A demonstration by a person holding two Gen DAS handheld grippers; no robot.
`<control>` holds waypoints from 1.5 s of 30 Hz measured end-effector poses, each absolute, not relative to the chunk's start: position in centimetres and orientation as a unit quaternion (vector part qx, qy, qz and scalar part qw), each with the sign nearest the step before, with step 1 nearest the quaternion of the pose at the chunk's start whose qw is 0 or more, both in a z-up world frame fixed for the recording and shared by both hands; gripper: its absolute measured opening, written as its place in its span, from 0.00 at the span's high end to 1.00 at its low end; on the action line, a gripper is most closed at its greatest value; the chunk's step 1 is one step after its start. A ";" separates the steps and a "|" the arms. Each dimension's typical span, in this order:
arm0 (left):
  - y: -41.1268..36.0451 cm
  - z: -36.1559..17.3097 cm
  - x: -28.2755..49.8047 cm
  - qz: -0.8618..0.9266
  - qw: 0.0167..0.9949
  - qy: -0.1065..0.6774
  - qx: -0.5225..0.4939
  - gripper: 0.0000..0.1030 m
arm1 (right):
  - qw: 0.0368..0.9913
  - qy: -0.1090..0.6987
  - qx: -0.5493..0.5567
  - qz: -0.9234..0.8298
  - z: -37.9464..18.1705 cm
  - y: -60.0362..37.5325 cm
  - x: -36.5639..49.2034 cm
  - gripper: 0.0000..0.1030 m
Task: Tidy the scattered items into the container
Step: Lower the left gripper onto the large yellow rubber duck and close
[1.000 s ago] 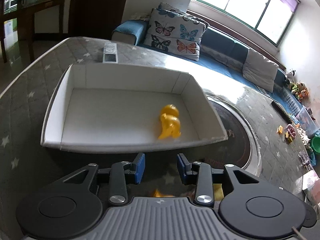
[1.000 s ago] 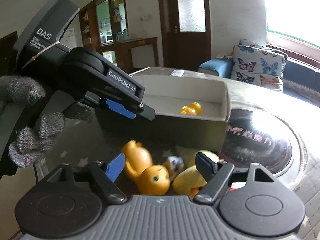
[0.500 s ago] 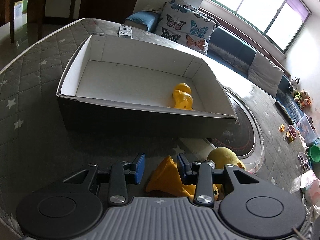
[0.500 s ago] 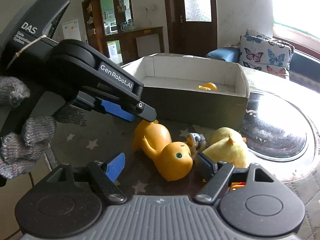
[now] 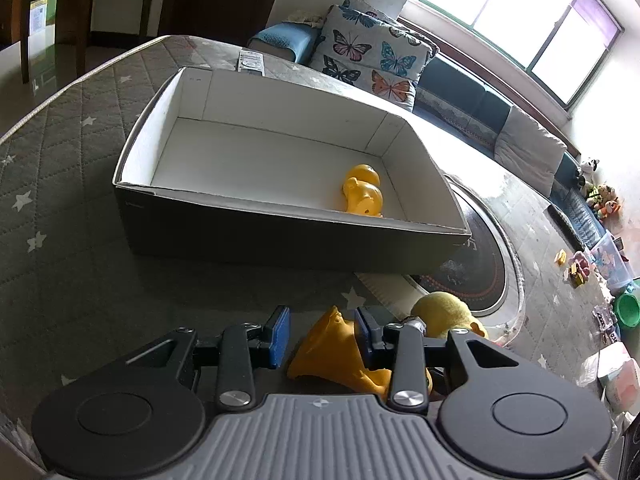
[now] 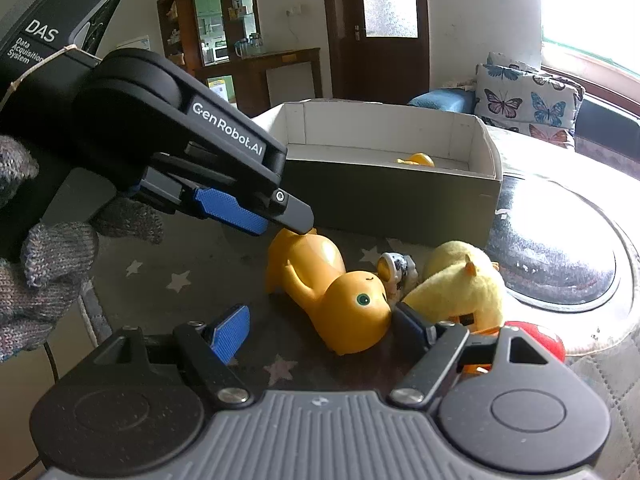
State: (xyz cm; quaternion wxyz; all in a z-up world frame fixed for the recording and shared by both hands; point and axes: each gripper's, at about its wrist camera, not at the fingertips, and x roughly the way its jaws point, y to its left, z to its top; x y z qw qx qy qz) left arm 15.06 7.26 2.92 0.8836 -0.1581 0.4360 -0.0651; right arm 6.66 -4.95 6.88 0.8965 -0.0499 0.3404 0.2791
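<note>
While the left gripper (image 5: pixel 323 330) straddles the orange toy's (image 6: pixel 328 280) base unclamped, the right gripper (image 6: pixel 320 326) gapes around its head.

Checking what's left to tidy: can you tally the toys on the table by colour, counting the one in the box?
Orange: 2, figure outside, one in the box
Yellow: 1, plush
White: 1, small figure
Red: 1, partly hidden toy
Total: 5

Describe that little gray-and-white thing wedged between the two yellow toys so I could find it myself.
Start at the big open box on the star-patterned cloth; three toys lie just in front of it. Between the glossy orange figure and the fuzzy yellow plush sits the small gray-and-white toy, the smallest of them and the only one not yellow.
</note>
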 end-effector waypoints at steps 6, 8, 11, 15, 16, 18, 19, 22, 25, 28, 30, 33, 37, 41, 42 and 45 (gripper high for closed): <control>7.4 2.7 15.1 -0.065 0.883 0.435 -0.165 0.63 | 0.892 0.343 -0.053 0.288 7.0 -4.9 6.2 0.22; 7.5 2.7 15.1 -0.066 0.882 0.435 -0.167 0.63 | 0.891 0.344 -0.054 0.292 6.9 -4.9 5.9 0.21; 7.6 2.7 15.2 -0.067 0.882 0.435 -0.171 0.63 | 0.890 0.343 -0.057 0.295 6.9 -4.8 5.6 0.22; 7.5 2.7 15.3 -0.073 0.881 0.433 -0.176 0.63 | 0.891 0.349 -0.052 0.287 6.6 -4.8 6.0 0.23; 7.5 2.7 15.4 -0.075 0.881 0.432 -0.177 0.63 | 0.891 0.351 -0.051 0.284 6.4 -4.8 6.1 0.25; 7.4 2.8 15.5 -0.078 0.881 0.430 -0.179 0.63 | 0.890 0.357 -0.047 0.280 6.2 -4.8 6.5 0.30; 7.4 2.8 15.6 -0.078 0.882 0.430 -0.180 0.63 | 0.890 0.358 -0.046 0.280 6.1 -4.8 6.6 0.33; 7.1 2.6 15.9 -0.077 0.880 0.432 -0.179 0.63 | 0.892 0.356 -0.054 0.274 6.0 -4.5 6.6 0.37; 7.0 2.1 16.2 -0.076 0.877 0.439 -0.179 0.63 | 0.894 0.355 -0.060 0.269 6.0 -4.3 6.6 0.40; 7.1 1.7 16.3 -0.077 0.876 0.439 -0.187 0.63 | 0.895 0.354 -0.062 0.264 5.9 -4.2 6.8 0.45; 7.2 1.5 16.3 -0.077 0.874 0.439 -0.192 0.63 | 0.895 0.355 -0.061 0.262 5.9 -4.2 6.8 0.48; 7.2 1.3 16.3 -0.082 0.873 0.439 -0.198 0.64 | 0.896 0.355 -0.061 0.258 5.9 -4.2 6.8 0.53; 7.2 0.9 16.3 -0.087 0.871 0.437 -0.205 0.64 | 0.897 0.356 -0.063 0.253 5.9 -4.1 6.8 0.58; 7.3 0.9 16.2 -0.089 0.871 0.435 -0.208 0.65 | 0.897 0.357 -0.062 0.253 6.0 -4.1 6.8 0.58; 7.3 1.0 16.1 -0.088 0.873 0.433 -0.205 0.68 | 0.897 0.358 -0.063 0.254 6.0 -4.0 6.8 0.58; 7.3 1.2 15.9 -0.087 0.876 0.430 -0.199 0.73 | 0.895 0.359 -0.062 0.257 6.0 -4.0 6.7 0.58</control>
